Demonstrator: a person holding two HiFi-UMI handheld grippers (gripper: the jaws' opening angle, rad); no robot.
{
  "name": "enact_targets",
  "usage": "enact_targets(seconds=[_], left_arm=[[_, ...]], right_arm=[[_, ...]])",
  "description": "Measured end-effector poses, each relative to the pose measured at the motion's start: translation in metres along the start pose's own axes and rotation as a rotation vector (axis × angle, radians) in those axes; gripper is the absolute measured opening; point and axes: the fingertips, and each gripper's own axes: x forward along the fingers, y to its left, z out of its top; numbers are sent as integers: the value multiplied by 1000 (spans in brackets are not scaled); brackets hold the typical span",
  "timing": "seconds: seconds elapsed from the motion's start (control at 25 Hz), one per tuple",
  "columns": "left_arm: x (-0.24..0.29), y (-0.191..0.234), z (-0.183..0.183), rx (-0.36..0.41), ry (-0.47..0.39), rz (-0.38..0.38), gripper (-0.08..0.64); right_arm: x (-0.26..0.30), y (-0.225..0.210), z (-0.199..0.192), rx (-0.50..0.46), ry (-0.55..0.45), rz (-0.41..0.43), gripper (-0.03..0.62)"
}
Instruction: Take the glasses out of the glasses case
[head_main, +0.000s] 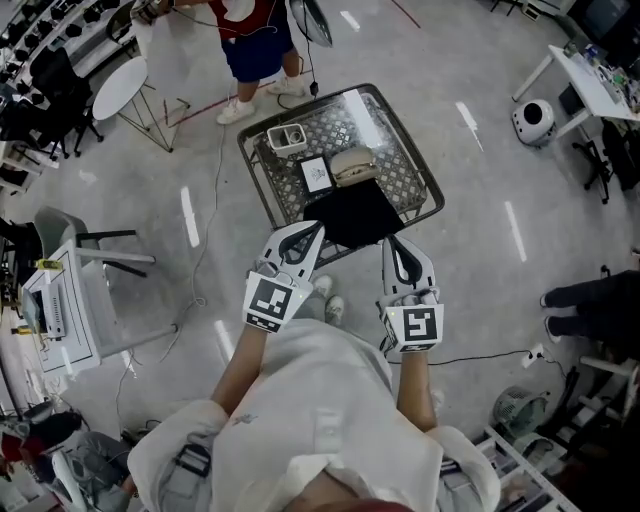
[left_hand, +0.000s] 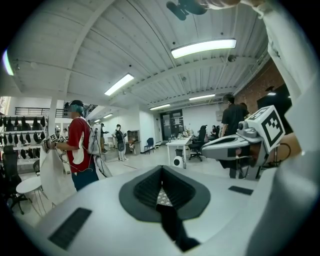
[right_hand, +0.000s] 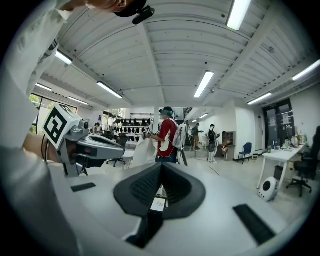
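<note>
Grey polished floor is seen under a square wire-mesh metal table. At the table's middle a beige oval glasses case is laid. At its near edge the left gripper and right gripper are held, jaws pressed together, empty.

Open air above the wire bench. Black cloth lies flat at the near edge; glasses case, card and small tray sit behind; a person stands beyond.
</note>
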Motion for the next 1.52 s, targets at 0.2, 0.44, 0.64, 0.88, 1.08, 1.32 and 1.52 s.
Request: enact_targets(seconds=[0.2, 0.44, 0.64, 0.88, 1.08, 1.32, 1.52], left_arm=[[20, 4, -6, -10, 12, -26, 14], [51, 13, -6, -11, 6, -49, 14], [75, 36, -10, -29, 8, -57, 14], [103, 67, -24, -54, 28, -80, 14], [124, 89, -35, -78, 37, -110, 14], [143, 108, -43, -86, 39, -141, 14], [160, 114, -52, -91, 46, -169, 14]], right_arm=[[6, -10, -5, 8, 12, -22, 6], [21, -32, -15, 15, 41, -52, 6], [52, -45, -15, -1, 59, -56, 6], [92, -55, -20, -9, 96, -69, 6], [121, -61, -28, 0, 129, -85, 6], [148, -62, -36, -6, 167, -102, 6], [161, -67, -49, 5, 202, -113, 6]])
